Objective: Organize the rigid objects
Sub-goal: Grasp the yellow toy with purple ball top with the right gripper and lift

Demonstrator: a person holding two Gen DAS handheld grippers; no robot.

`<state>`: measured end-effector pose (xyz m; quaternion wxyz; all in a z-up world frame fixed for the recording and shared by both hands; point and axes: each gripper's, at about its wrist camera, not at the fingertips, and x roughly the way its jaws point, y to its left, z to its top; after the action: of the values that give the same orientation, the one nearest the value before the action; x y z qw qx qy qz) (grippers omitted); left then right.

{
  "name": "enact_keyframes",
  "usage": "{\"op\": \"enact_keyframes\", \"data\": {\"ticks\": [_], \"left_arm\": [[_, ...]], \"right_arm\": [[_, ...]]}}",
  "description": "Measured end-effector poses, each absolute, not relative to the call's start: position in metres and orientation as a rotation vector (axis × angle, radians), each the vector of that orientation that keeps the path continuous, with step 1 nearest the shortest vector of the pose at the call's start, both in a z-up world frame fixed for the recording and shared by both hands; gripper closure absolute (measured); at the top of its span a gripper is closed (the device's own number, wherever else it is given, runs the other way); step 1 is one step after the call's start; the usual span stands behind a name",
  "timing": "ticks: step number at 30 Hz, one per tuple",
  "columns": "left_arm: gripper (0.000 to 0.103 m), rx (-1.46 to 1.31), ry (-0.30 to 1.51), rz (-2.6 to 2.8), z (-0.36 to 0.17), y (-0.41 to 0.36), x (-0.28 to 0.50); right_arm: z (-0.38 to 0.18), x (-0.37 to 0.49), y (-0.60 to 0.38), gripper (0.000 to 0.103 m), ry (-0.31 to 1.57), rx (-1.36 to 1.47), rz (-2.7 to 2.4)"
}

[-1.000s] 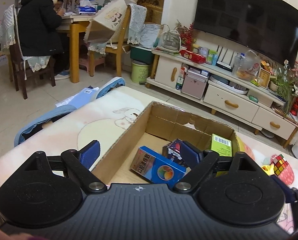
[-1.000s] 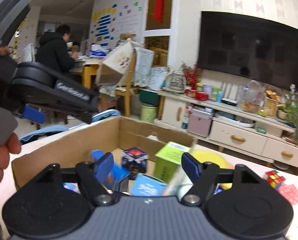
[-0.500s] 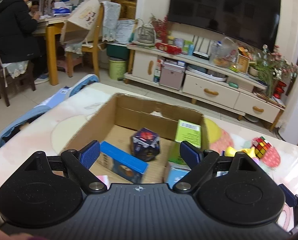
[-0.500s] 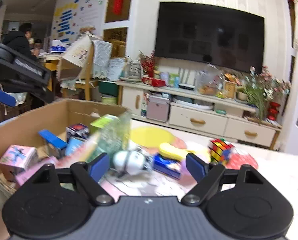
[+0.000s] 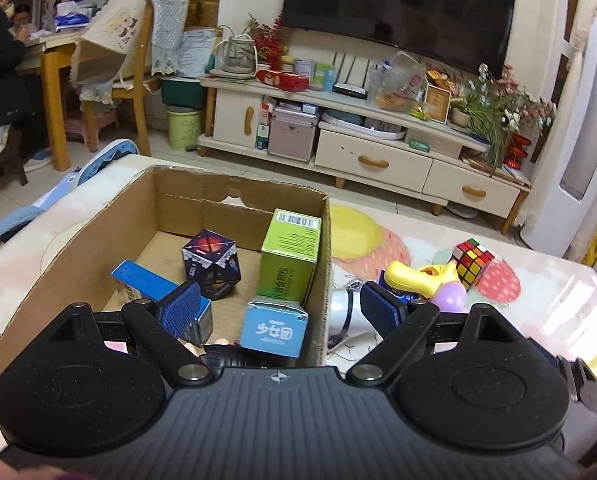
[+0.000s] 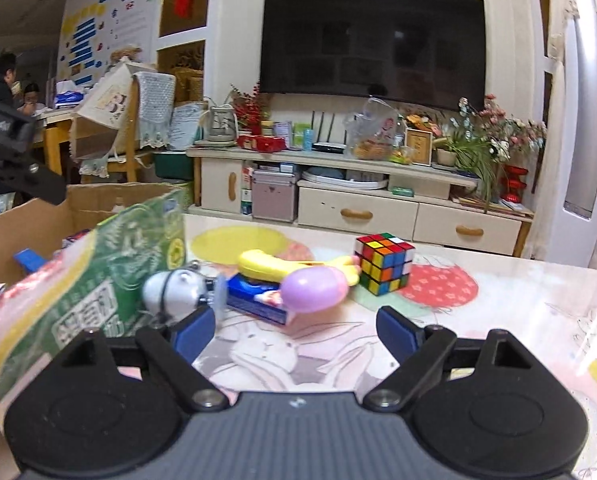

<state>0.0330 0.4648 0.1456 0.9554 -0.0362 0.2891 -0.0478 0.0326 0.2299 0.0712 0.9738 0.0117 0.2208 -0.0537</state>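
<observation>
Since the earlier pictures, more of the cardboard box (image 5: 98, 248) is seen from above in the left view, and the toys beside it are now shown too. In the right view, the box has slid to the left edge and the toys are now seen in the middle. The jaws of the right hand-held gripper (image 6: 294, 330) have just been opening; they are spread wide, and nothing is held between them. The left hand-held gripper (image 5: 280, 312) is also spread wide and empty, with one finger over the box and one outside it.

The near part of the box is hidden behind the left hand-held gripper. A green and white pack (image 6: 78, 292) at the left of the right view is blurred and cut off.

Inside the box, a green carton (image 5: 290, 252) is stood upright against the right wall. A dark cube (image 5: 210, 264), a blue box (image 5: 154, 284) and a light blue box (image 5: 274, 330) are also kept in it.

On the surface, just right of the box, a silver toy (image 6: 174, 290), a yellow toy (image 6: 274, 266), a purple egg (image 6: 310, 288) and a small blue pack (image 6: 254, 304) are bunched together. A colour cube (image 6: 384, 268) is set beside them, toward the far edge.
</observation>
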Motion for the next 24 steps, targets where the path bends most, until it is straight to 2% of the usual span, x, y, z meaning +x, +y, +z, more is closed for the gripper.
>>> {"op": "enact_keyframes", "data": {"ticks": [5,19,22,24], "left_arm": [[0.000,-0.048,0.590,-0.113,0.146,0.464,0.031],[0.000,-0.001,0.626,-0.154,0.142,0.466,0.035],[0.000,0.009,0.629,-0.160,0.141,0.466,0.036],[0.000,0.013,0.633,-0.160,0.140,0.466,0.037]], "right_arm": [[0.064,0.052,0.210,0.009,0.474,0.147,-0.091],[0.034,0.125,0.148,0.009,0.523,0.806,-0.026],[0.032,0.130,0.141,0.011,0.513,0.882,-0.017],[0.032,0.133,0.141,0.019,0.522,0.887,-0.019]]}}
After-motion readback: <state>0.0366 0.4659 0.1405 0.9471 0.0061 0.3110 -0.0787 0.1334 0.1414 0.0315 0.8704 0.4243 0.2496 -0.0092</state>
